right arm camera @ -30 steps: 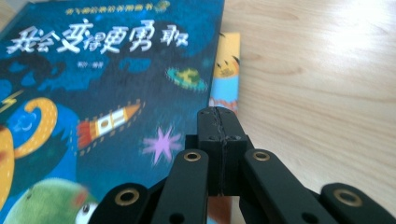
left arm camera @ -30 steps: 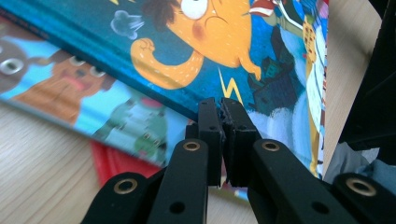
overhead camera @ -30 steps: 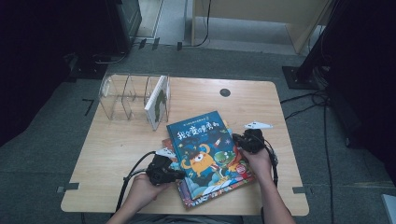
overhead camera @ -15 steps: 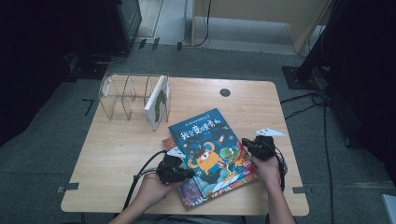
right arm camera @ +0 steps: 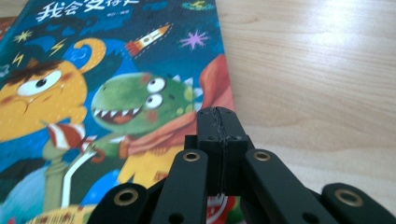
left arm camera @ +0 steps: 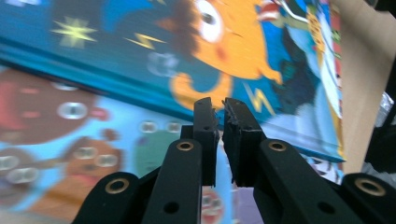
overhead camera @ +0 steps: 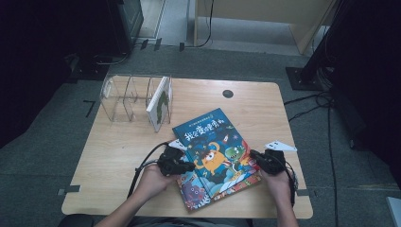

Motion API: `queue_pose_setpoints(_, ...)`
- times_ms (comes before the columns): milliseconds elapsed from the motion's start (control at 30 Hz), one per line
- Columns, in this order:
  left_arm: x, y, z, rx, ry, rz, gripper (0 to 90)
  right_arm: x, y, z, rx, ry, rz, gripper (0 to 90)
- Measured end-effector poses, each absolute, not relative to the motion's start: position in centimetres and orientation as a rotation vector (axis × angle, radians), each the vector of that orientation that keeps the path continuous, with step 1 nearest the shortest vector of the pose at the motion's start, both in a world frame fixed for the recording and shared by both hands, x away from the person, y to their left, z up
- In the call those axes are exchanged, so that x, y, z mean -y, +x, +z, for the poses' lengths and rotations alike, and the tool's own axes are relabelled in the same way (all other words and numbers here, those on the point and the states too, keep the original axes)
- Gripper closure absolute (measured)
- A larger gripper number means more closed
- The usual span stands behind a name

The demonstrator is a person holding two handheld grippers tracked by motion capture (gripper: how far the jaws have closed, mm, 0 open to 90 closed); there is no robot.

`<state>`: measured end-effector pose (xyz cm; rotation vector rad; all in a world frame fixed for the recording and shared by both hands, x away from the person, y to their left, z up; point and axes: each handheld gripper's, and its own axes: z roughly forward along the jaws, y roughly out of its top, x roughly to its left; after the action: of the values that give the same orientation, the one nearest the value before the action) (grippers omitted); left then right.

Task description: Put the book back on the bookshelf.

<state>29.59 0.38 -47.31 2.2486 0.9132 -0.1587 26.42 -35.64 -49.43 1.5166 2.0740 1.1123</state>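
A blue picture book (overhead camera: 215, 146) with an orange monster and a green dinosaur lies askew on top of another picture book (overhead camera: 198, 191) on the wooden table (overhead camera: 118, 156). My left gripper (overhead camera: 189, 166) points at the blue book's left edge. In the left gripper view its jaws (left arm camera: 219, 105) have just been opening and stand a narrow gap apart, with nothing between them, over the blue book (left arm camera: 140, 46) and the lower book (left arm camera: 70, 121). My right gripper (overhead camera: 253, 155) is at the blue book's right edge, shut and empty (right arm camera: 218, 114), over the cover's corner (right arm camera: 93, 84).
A clear plastic rack (overhead camera: 124, 97) stands at the table's far left, with a book (overhead camera: 158, 104) upright in its right slot. A small black disc (overhead camera: 228, 93) sits near the far edge. Bare wood (right arm camera: 317, 70) lies right of the books. Cables trail from both grippers.
The blue book has slid a little to the right on the stack. Both hands have shifted right with it. The left jaws have parted slightly.
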Motion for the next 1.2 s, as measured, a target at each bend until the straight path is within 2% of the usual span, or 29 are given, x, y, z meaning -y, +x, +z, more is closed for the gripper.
queue_pose_setpoints(433,-4.0,33.5,-46.0,-1.018,2.183,-0.100,81.1,36.7,22.5,-49.5,-2.036,1.543,1.080,90.0)
queue_pose_setpoints(733,-5.1,34.8,-45.9,-1.054,2.167,-0.064,79.9,37.2,20.4,-49.9,-2.082,1.569,0.996,90.0)
queue_pose_setpoints(1200,-6.9,34.9,-46.5,-1.119,2.143,-0.049,78.6,38.0,22.4,-50.3,-2.056,1.602,1.039,89.2)
